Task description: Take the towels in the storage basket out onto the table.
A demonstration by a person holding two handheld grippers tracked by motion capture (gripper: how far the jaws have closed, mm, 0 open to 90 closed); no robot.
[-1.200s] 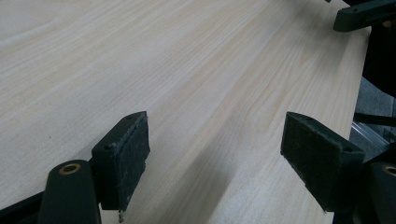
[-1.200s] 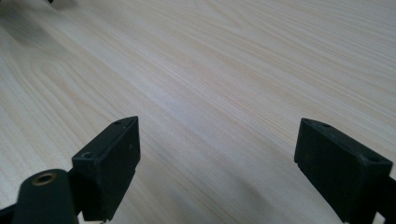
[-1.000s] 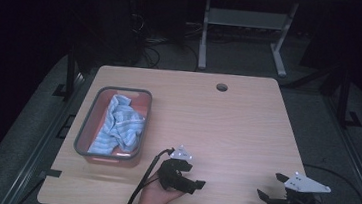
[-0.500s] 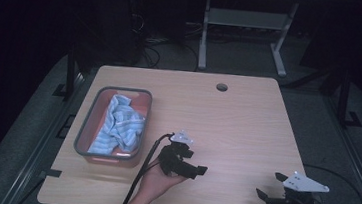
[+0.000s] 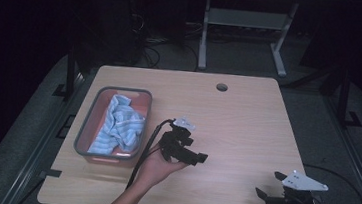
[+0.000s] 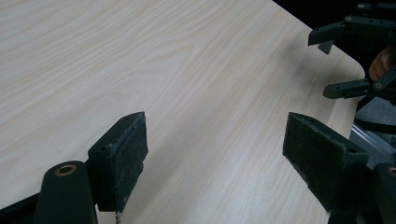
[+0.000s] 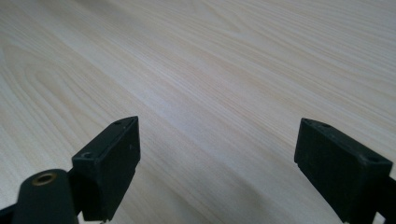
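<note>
A grey-rimmed orange basket [image 5: 86,123] sits at the table's left with a blue striped cloth [image 5: 119,126] crumpled inside. My left gripper [image 5: 192,146] hovers just right of the basket, held from below by a hand, its jaws wide apart and pointing right. In the left gripper view the left gripper [image 6: 215,154] stands open over bare wood, with my right gripper [image 6: 345,56] far off at the top right. My right gripper [image 5: 267,184] rests near the front right corner, open and pointing left. The right gripper [image 7: 217,158] has nothing between its pads.
The light wooden table [image 5: 247,123] has a round cable hole [image 5: 221,87] near its far edge. A black cable [image 5: 147,146] trails from the left gripper along the basket's right side. Desk legs and cables stand on the dark floor behind.
My left gripper has moved away from the front edge, farther onto the table beside the basket. The right gripper has stayed put.
</note>
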